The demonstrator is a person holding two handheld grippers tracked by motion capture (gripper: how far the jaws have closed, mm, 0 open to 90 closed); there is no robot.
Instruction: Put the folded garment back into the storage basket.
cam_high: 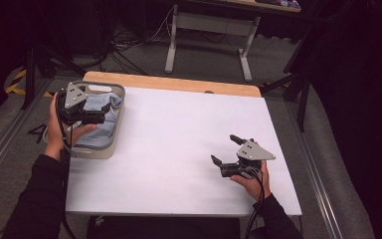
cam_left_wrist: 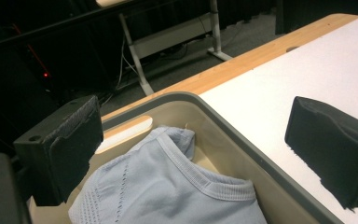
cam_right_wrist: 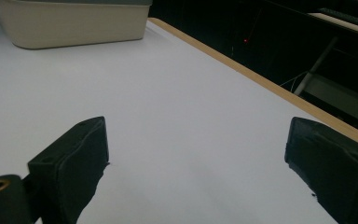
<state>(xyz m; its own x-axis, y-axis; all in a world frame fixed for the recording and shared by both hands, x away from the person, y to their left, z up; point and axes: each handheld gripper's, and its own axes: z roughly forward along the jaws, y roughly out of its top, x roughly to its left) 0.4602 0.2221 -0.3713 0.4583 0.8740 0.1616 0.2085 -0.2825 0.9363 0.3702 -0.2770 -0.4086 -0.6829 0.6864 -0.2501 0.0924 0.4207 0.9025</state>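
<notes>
A beige basket (cam_high: 110, 147) with a grey rim stands at the table's left edge, and a light blue garment (cam_high: 104, 105) lies bunched inside it. My left gripper (cam_high: 99, 112) hovers over the basket, open, with nothing between its pads. In the left gripper view the garment (cam_left_wrist: 168, 186) lies below the wide-apart jaws, its ribbed neckline facing up, inside the basket's rim (cam_left_wrist: 223, 122). My right gripper (cam_high: 224, 149) is open and empty, low over the white table near the front right. Its own view has the jaws spread over bare tabletop (cam_right_wrist: 182, 107).
The white tabletop (cam_high: 179, 139) has a wooden strip (cam_high: 179, 83) along its far edge. In the right gripper view the basket (cam_right_wrist: 74, 21) stands far off. Beyond the table are a desk frame (cam_high: 209, 30) and cables on grey floor.
</notes>
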